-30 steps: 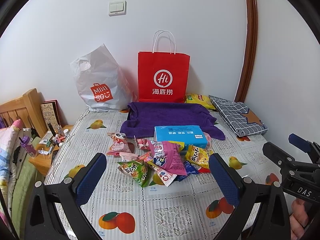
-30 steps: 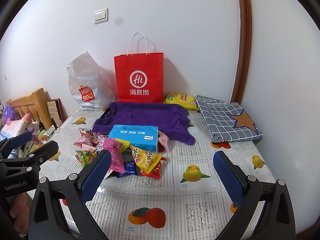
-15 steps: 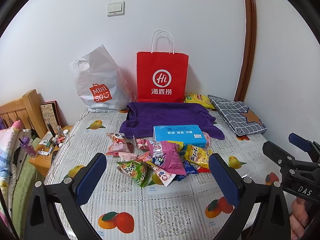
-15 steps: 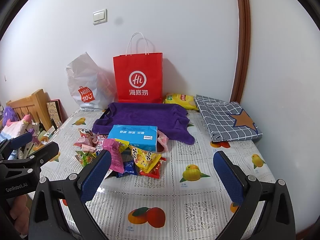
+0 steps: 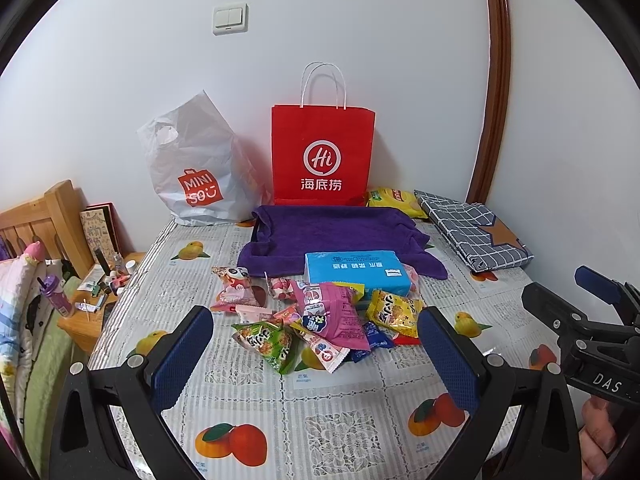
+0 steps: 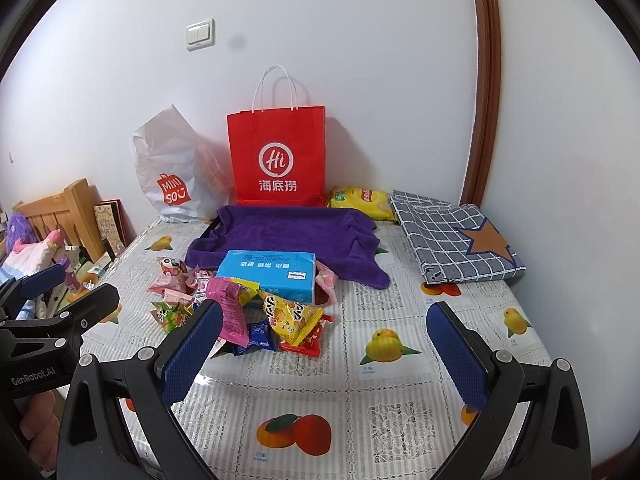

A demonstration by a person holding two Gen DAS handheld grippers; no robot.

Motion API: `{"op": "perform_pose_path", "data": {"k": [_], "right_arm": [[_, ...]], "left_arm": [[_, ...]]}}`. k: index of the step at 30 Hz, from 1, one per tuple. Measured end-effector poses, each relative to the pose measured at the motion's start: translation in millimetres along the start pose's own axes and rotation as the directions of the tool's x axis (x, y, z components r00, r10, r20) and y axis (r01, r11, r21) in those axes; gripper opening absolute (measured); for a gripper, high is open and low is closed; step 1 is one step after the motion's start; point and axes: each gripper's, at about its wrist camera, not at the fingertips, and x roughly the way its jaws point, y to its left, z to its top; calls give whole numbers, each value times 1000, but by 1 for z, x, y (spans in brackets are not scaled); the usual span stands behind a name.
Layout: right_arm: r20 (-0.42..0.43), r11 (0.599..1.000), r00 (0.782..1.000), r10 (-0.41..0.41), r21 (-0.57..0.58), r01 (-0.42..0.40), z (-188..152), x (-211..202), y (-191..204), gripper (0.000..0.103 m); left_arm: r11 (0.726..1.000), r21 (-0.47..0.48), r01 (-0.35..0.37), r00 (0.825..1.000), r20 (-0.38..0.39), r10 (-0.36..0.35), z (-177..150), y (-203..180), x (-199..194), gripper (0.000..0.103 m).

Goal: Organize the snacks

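Note:
A heap of snack packets lies mid-table: a pink packet [image 5: 334,314], a green one [image 5: 266,340], a yellow one [image 5: 394,312] and small pink sweets [image 5: 236,286]. Behind them sits a blue tissue pack [image 5: 356,272] on the front edge of a purple towel [image 5: 332,236] laid over a tray. My left gripper [image 5: 316,354] is open and empty, hovering just in front of the heap. My right gripper [image 6: 322,354] is open and empty, to the right of the heap [image 6: 288,312].
A red paper bag [image 5: 322,156] and a white plastic bag [image 5: 198,176] stand against the back wall. A yellow chip bag [image 5: 394,200] and a folded checked cloth [image 5: 476,232] lie at the back right. A wooden bedside shelf [image 5: 92,304] with small items is on the left.
Both grippers have drifted slightly forward toward the heap and stay open. Nothing on the table has moved.

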Motion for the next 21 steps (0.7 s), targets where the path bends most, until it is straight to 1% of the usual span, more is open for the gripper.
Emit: {"op": "perform_pose_path", "data": {"k": [21], "right_arm": [[0,1000,1000,8,-6,-8,0,3,4,101]], "left_arm": [[1000,2,0,1000,2,0,-1,-2,-1,102]]}}
